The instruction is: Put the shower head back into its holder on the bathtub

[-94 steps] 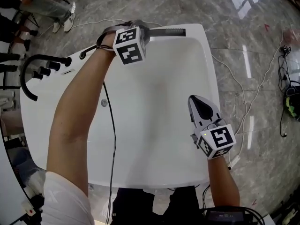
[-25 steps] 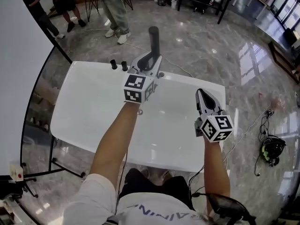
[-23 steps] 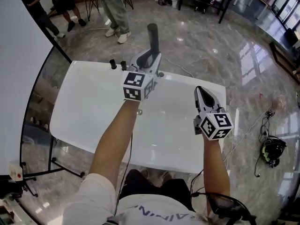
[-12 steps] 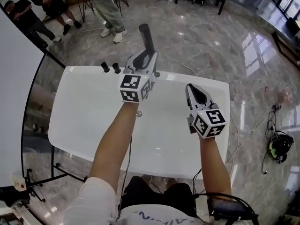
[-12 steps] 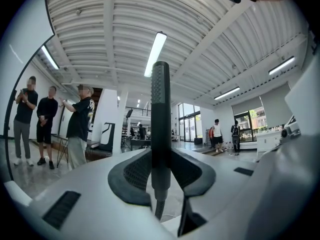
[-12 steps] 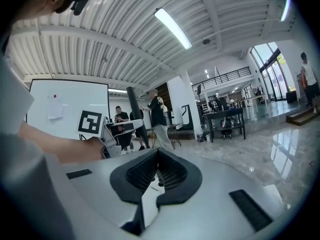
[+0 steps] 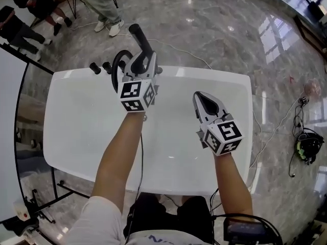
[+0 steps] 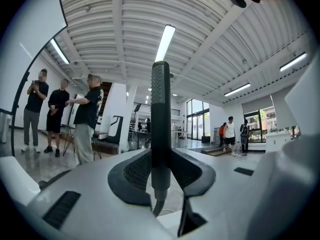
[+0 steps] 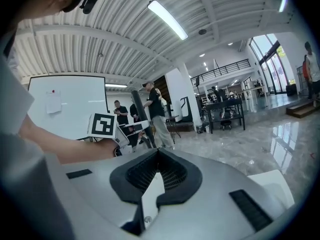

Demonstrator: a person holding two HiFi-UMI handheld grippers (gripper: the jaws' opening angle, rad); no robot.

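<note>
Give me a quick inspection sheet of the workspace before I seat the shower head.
Surface: white bathtub, glossy.
Job's things: shower head upright at the far rim, beside the black faucet and knobs; holder not made out.
Clutter: nothing seen.
Grippers: left gripper shut on the shower head; right gripper shut, empty, over the tub.
Cables: dark hose runs under the left forearm; white cable on the floor beyond the tub.
Surroundings: marble floor; people far left; black-and-green gear at right.
</note>
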